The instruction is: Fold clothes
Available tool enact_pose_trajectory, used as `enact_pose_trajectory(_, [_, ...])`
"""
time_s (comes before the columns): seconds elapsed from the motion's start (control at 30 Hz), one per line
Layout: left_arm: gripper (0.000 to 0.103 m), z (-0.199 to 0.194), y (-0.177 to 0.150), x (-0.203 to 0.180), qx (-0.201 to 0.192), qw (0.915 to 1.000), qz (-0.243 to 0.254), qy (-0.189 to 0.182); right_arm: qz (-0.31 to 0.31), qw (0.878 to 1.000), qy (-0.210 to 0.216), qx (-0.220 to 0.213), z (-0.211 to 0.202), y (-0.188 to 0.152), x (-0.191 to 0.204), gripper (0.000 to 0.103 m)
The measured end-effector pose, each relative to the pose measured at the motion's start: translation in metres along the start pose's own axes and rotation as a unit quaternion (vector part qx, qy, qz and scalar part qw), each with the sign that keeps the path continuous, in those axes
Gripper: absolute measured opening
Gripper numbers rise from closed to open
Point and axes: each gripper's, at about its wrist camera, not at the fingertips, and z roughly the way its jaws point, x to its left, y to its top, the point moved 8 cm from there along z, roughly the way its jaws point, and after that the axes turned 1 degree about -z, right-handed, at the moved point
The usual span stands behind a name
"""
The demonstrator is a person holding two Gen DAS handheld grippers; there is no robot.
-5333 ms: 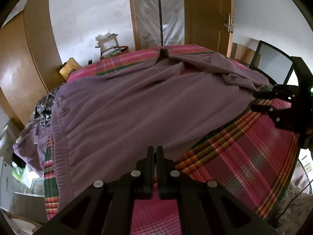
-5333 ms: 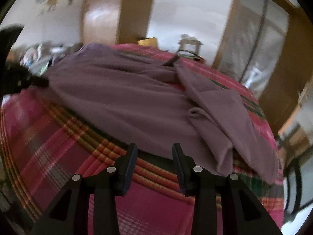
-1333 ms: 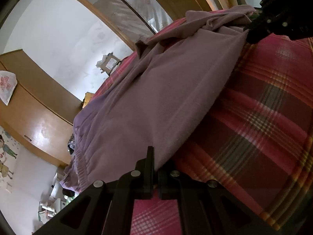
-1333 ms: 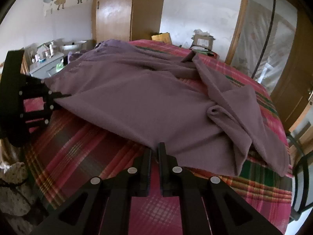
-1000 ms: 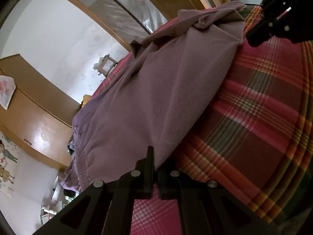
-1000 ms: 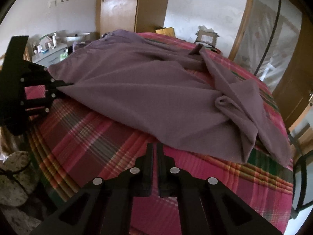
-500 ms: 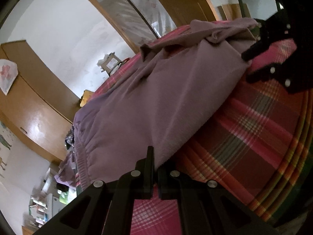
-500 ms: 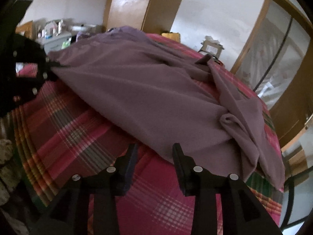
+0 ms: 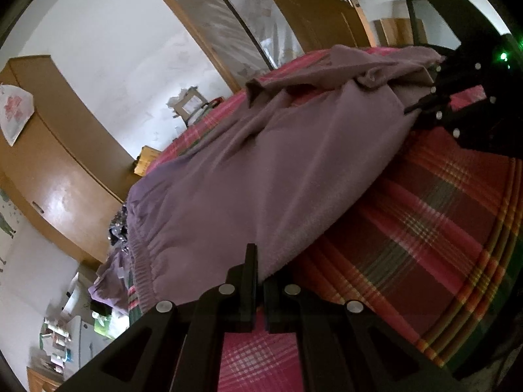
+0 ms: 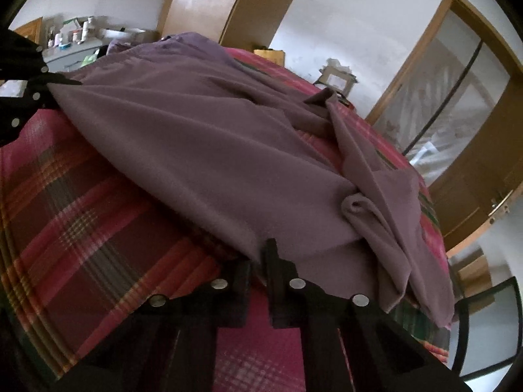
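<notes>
A purple garment [image 9: 261, 170] is spread across a bed covered with a red plaid blanket [image 9: 434, 228]. The garment's near hem is lifted off the blanket at two points, and the cloth is drawn taut between them.

The left gripper [image 9: 259, 261] is closed, and the hem is pinched between its fingers at the garment's left corner. In the right wrist view the same gripper [image 10: 70, 82] is seen at the far left, with the cloth corner clamped at its tips.

The right gripper [image 10: 258, 254] is closed on the hem as well: the edge of the cloth is caught between its two fingers, close to a bunched fold [image 10: 359, 205] of fabric. In the left wrist view this gripper [image 9: 415, 106] is seen at the upper right, with its tips set against the garment's other corner.

A ribbed waistband [image 9: 143, 261] is seen along the garment's left side, at the blanket's edge. A long strip of the cloth [image 10: 385, 196] is laid over the right part of the bed and hangs toward the blanket's far edge.

Behind the bed, a wooden wardrobe [image 9: 49, 170], a glazed door [image 10: 451, 98] and a white wall are seen. A dark chair frame [image 10: 483, 326] is placed beside the bed at the lower right. A cluttered shelf [image 10: 75, 36] is seen at the far left, blurred.
</notes>
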Motion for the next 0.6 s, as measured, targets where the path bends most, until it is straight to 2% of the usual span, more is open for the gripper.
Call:
enact_pose_trajectory(0.33, [0.002,-0.001,-0.018,-0.004,0.021,0.9997,0.004,-0.010,0.009,1.000,0.009,0.001,-0.021,-0.010,0.010,0.003])
enact_pose_trajectory(0.6, [0.002,0.007,-0.027,-0.013,0.034,0.9990,0.028,-0.006,0.018,1.000,0.018,0.011,-0.012,-0.011,0.011,0.003])
